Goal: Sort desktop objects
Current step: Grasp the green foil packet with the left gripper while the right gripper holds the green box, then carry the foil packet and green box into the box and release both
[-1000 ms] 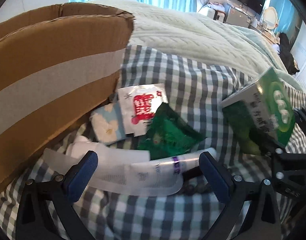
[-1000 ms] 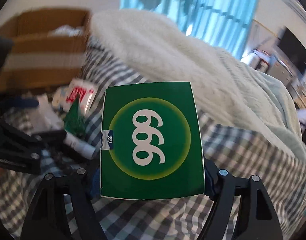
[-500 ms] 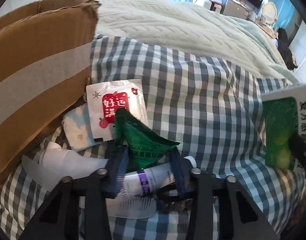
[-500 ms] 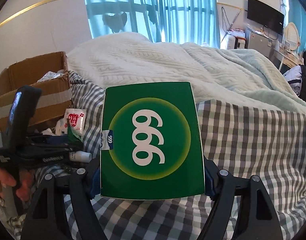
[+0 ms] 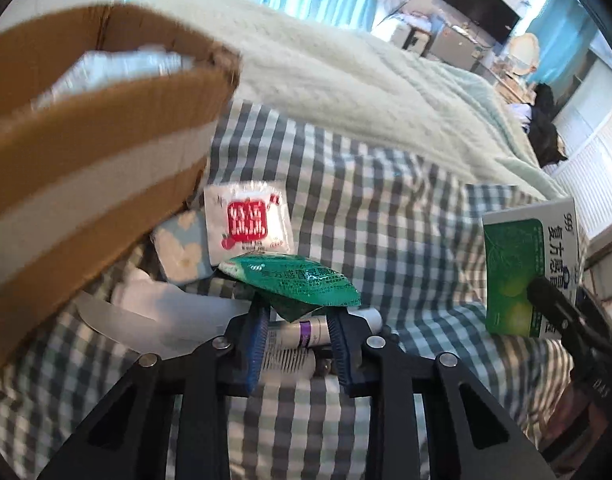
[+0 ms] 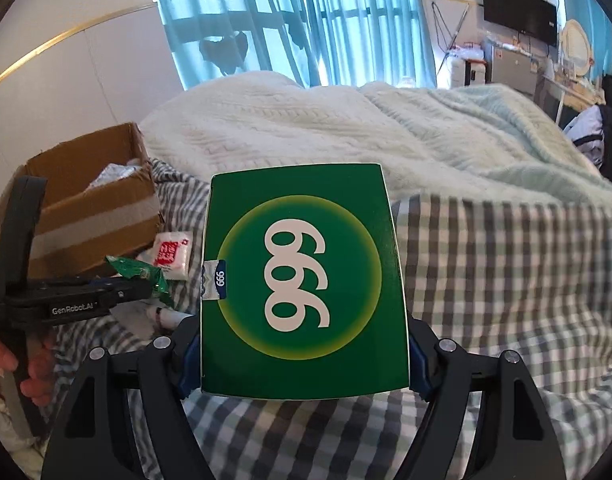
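Checkered bedding below; left gripper (image 5: pixel 296 332), jaws closing, pinches the green sachet (image 5: pixel 294 280) at its tips. Right gripper (image 6: pixel 302 364) clamps the green box (image 6: pixel 304 284). Firm the pinch before lifting higher.

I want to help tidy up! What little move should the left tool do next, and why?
Probably finish the pinch, then carry the green sachet over to the cardboard box. The jaws of the left tool are closing with the sachet's corner between them, raised above the white tube, and the open box stands just beside it.
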